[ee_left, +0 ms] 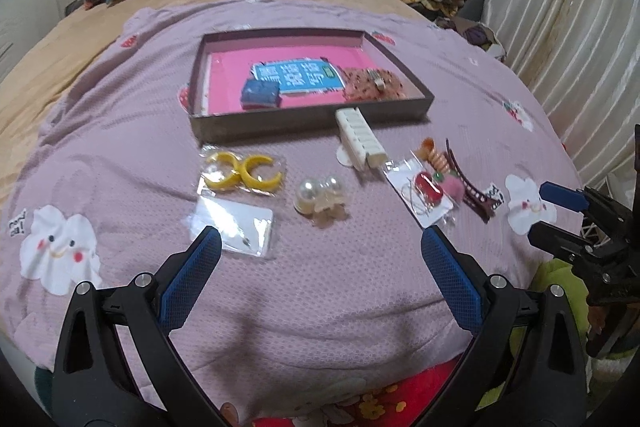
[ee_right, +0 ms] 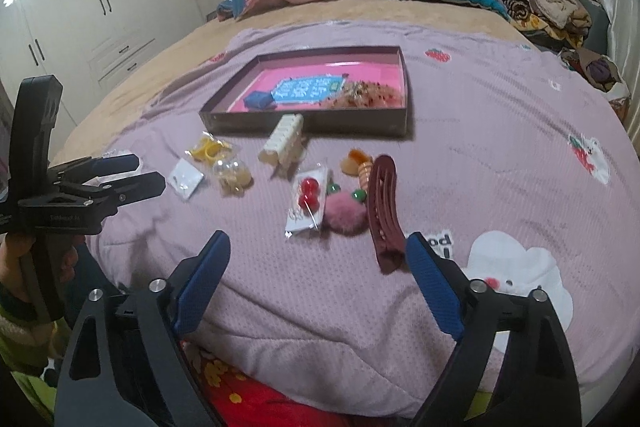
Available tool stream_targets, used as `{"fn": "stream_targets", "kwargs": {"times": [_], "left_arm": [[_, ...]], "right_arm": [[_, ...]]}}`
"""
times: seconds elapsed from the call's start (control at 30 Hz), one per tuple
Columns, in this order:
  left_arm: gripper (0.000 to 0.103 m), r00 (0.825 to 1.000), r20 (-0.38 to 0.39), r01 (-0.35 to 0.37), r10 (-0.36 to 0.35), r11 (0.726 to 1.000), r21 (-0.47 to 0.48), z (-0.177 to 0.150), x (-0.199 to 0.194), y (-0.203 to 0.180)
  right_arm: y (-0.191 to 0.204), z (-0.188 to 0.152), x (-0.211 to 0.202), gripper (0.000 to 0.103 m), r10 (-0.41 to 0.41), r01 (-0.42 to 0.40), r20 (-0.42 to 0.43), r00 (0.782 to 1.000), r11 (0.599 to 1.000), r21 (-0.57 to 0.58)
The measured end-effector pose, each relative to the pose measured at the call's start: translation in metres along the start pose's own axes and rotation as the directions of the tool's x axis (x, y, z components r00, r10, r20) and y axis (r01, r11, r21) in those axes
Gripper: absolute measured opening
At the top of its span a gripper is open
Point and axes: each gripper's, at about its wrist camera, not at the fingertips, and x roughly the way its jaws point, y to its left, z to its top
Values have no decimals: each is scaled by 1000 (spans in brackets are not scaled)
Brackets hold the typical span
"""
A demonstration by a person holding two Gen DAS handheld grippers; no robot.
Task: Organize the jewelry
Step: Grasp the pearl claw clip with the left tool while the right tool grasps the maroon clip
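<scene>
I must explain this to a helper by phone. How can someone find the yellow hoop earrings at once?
Find the flat dark box with the pink floor, on the mauve blanket. Just before its near left corner lies a clear bag holding the yellow hoop earrings. They are the only bright yellow open rings; the neighbouring bag holds round pearls.

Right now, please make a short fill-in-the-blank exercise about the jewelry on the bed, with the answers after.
1. The yellow hoops lie in a clear ____.
2. The white comb leans against the front wall of the ____.
3. The jaws of the left gripper and the right gripper are ____.
4. The dark red clip lies right of the ____ pom-pom.

Answers: bag; tray; open; pink
</scene>
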Motion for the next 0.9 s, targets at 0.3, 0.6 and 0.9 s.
{"fn": "stream_targets", "kwargs": {"times": [0.3,0.6,0.9], "left_arm": [[93,999,-52,18,-18,1000,10,-8,25,-11],[86,994,-91,58,-59,998,-15,-5,48,-12],[75,993,-113,39,-45,998,-54,9,73,-7]], "right_arm": [[-19,-7,31,79,-107,106,-60,993,994,-17],[-30,-6,70,64,-178,171,-119,977,983,-68],[-41,-3,91,35,-216,205,-107,970,973,-104]]}}
